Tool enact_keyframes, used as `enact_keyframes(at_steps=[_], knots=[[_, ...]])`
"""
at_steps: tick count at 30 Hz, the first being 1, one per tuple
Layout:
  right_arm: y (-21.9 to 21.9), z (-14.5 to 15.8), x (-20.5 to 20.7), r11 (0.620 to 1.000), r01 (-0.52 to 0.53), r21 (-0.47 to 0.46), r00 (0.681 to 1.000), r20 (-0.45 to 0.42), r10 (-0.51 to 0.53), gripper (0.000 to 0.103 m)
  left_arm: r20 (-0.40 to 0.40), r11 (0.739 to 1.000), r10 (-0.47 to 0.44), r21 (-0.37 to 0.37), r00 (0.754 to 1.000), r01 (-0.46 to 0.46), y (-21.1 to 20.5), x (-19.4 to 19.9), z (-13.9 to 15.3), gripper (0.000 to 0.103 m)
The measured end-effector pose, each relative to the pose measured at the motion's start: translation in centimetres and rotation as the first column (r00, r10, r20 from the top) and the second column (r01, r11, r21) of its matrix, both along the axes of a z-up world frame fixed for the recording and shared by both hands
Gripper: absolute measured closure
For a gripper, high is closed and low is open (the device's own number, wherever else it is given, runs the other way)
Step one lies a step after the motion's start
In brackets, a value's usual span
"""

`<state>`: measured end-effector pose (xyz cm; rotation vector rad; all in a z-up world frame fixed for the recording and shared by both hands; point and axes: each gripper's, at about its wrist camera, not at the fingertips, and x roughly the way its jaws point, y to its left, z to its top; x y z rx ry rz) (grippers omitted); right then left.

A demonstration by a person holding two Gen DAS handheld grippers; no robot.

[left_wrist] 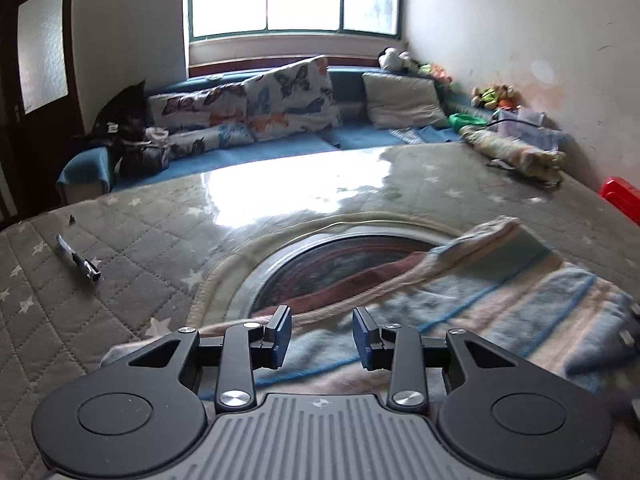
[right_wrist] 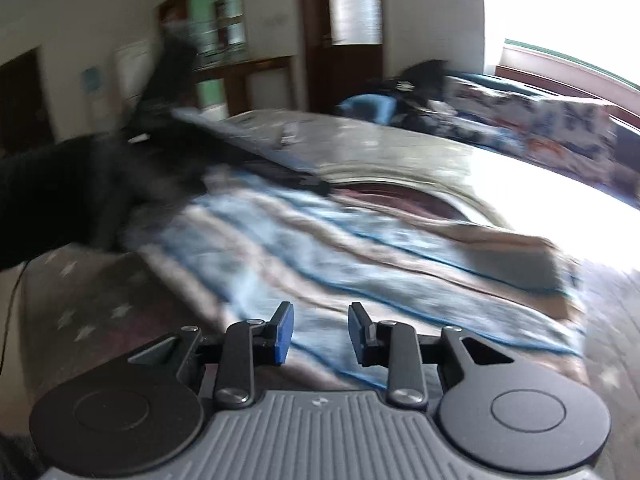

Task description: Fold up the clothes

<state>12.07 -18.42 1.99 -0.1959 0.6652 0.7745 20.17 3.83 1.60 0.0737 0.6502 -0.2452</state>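
Note:
A striped cloth in light blue, beige and brown (left_wrist: 480, 292) lies partly folded on the grey star-quilted bed (left_wrist: 120, 240). My left gripper (left_wrist: 322, 338) is open and empty, hovering just above the cloth's near edge. In the blurred right wrist view the same cloth (right_wrist: 340, 248) spreads across the middle. My right gripper (right_wrist: 320, 334) is open and empty, just above the cloth's near edge. A dark blurred shape (right_wrist: 80, 184) that I cannot identify reaches over the cloth's far left corner.
A round patterned mat (left_wrist: 320, 256) lies under the cloth. A pen (left_wrist: 78, 259) lies on the quilt at the left. Butterfly-print pillows (left_wrist: 256, 108), a black bag (left_wrist: 124, 120), toys (left_wrist: 492, 96) and a rolled bundle (left_wrist: 516, 152) sit at the back. A red stool (left_wrist: 622, 196) is at the right.

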Motion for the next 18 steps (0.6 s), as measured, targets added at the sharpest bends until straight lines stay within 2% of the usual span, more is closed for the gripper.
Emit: enact_keyframes(at_steps=[6,10,14,18], knots=[[-4.3,-0.5,0.9,0.983,0.181,-0.024,0.983,0.006,-0.181,0.073,-0.004,0.998,-0.055,-0.002,0.998,0.055,-1.4,-3.9,-0.3,0.066],[-7.3,-1.2,1.4,0.960,0.280,-0.034,0.960,-0.004,-0.280,0.073,-0.013,0.998,-0.053,0.029,0.999,0.053,-1.7,-6.1,-1.4,0.066],[-8.7,-0.6,1.5,0.949,0.316,-0.002,0.949,0.002,-0.316,0.073,-0.021,1.000,-0.022,0.016,1.000,0.022,-1.0,-7.5,-2.0,0.066],[-8.2,-0.2,2.5,0.955,0.295,0.014,0.955,0.019,-0.296,0.073,-0.024,1.000,-0.014,0.009,1.000,0.014,-0.8,-8.3,-2.2,0.066]])
